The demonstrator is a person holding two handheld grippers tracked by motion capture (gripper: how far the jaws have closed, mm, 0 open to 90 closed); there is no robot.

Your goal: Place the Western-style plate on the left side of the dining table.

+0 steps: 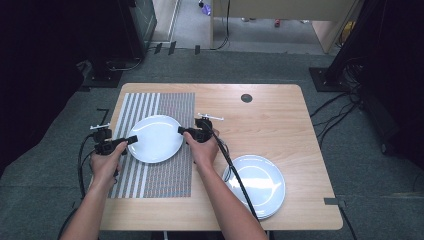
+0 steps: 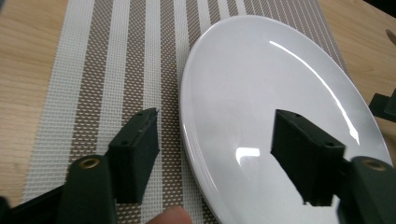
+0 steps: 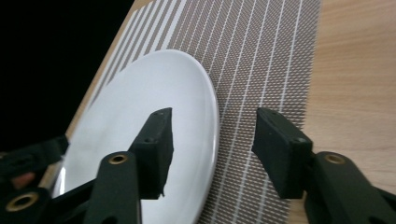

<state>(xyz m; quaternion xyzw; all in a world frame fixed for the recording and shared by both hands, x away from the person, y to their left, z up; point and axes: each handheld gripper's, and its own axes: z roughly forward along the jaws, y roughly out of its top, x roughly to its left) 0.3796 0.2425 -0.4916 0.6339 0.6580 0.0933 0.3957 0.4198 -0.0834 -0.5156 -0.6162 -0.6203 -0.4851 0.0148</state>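
My left gripper [image 1: 131, 140] and right gripper [image 1: 183, 131] both stand wide across opposite rims of the white plate [image 1: 156, 138] on the striped mat [image 1: 172, 175] near the table's left edge; closing unevenly, the glossy rim could slip.

The white plate [image 1: 154, 138] lay on the striped placemat [image 1: 165, 180] at the table's [image 1: 270, 107] left, flanked closely by the left gripper [image 1: 131, 140] at its left rim and the right gripper [image 1: 181, 130] at its right rim, both with jaws spread across the rim. That blocked sideways access to the plate; its far edge stood free. The near strip of placemat was bare. A stack of plates [image 1: 260, 185] occupied the near right corner, crossed by the right gripper's cable [image 1: 235, 170]. The far right of the table was unobstructed apart from a flush round grommet [image 1: 246, 98].
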